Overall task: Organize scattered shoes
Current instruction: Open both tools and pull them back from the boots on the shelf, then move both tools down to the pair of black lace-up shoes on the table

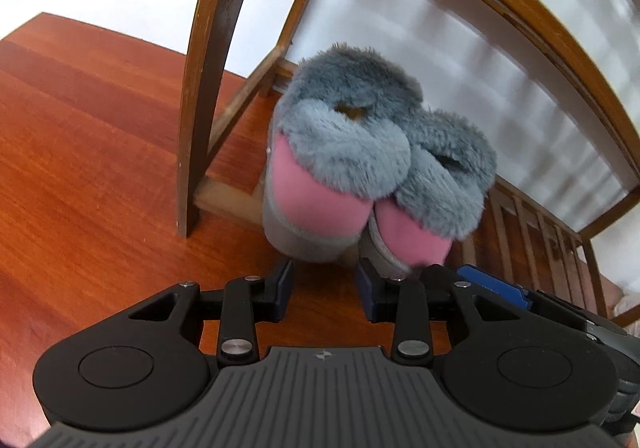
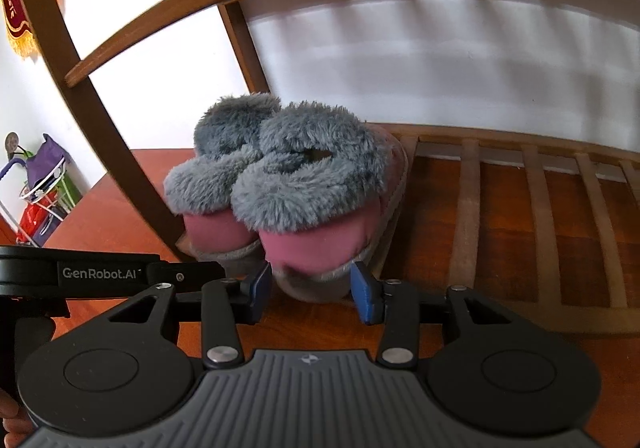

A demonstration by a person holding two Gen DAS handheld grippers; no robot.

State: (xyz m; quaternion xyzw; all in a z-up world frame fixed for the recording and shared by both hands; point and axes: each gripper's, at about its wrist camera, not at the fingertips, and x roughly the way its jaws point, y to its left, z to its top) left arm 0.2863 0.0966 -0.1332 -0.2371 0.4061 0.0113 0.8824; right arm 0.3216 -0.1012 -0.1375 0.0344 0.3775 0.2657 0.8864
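Slippers sit in the middle of both views: two fluffy ones with grey fur on top, smooth pink heels and grey soles. We see the left slipper (image 1: 320, 168) and the right slipper (image 2: 312, 200) pressed side by side on the slatted bottom shelf of a brown wooden rack (image 2: 520, 208), heels toward us.

Our left gripper (image 1: 324, 288) has its blue pads apart with only red-brown wood floor (image 1: 100, 148) between them, just short of the heel.

Our right gripper (image 2: 312, 288) has its pads on each side of the right slipper's heel; we think they are close beside it, maybe touching, but it is blurry.

Only the right view shows a purple bag (image 2: 48, 164) at the far left.
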